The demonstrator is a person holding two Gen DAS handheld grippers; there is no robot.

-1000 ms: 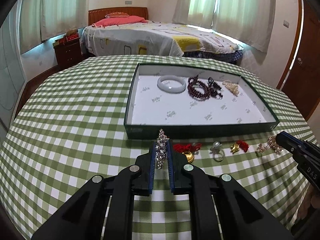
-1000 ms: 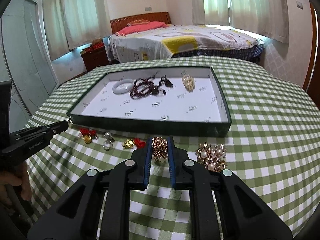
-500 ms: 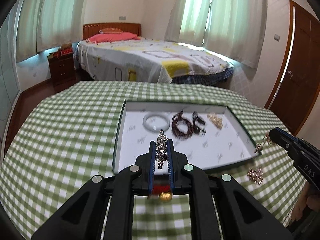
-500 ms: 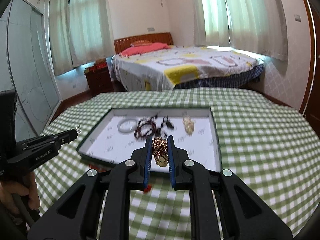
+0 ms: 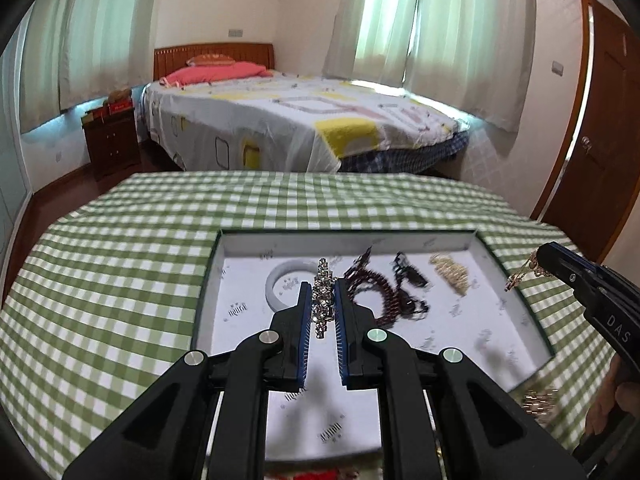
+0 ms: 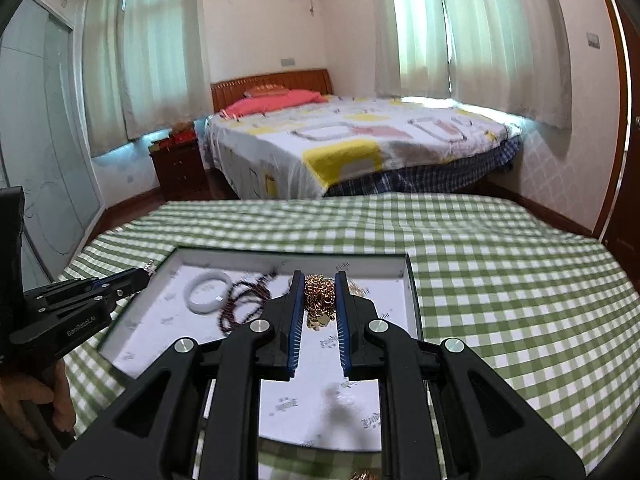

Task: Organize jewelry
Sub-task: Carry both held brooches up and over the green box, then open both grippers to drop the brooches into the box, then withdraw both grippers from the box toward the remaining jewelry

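So on the left, the left hand-held gripper (image 5: 323, 304) is clamped on a sparkly silver rhinestone bracelet (image 5: 323, 296), holding it up over the shallow dark green tray with a white lining (image 5: 208, 276) that sits on the green-and-white checked tabletop (image 5: 120, 280). Inside the tray, left to right, there's a white jade-looking bangle (image 5: 280, 280), a dark red beaded strand (image 5: 380, 292), a small black beaded piece (image 5: 410, 272) and a pale gold chain heap (image 5: 452, 272), all lying on the lining near the far wall. Over on the right, the right hand-held gripper (image 6: 316, 300) is pinched shut on a bunched-up gold chain with a round pendant (image 6: 319, 300), hanging above the tray's right half. A blurry gold cluster (image 5: 540, 400) sits on the tabletop just beside the tray's near right corner.
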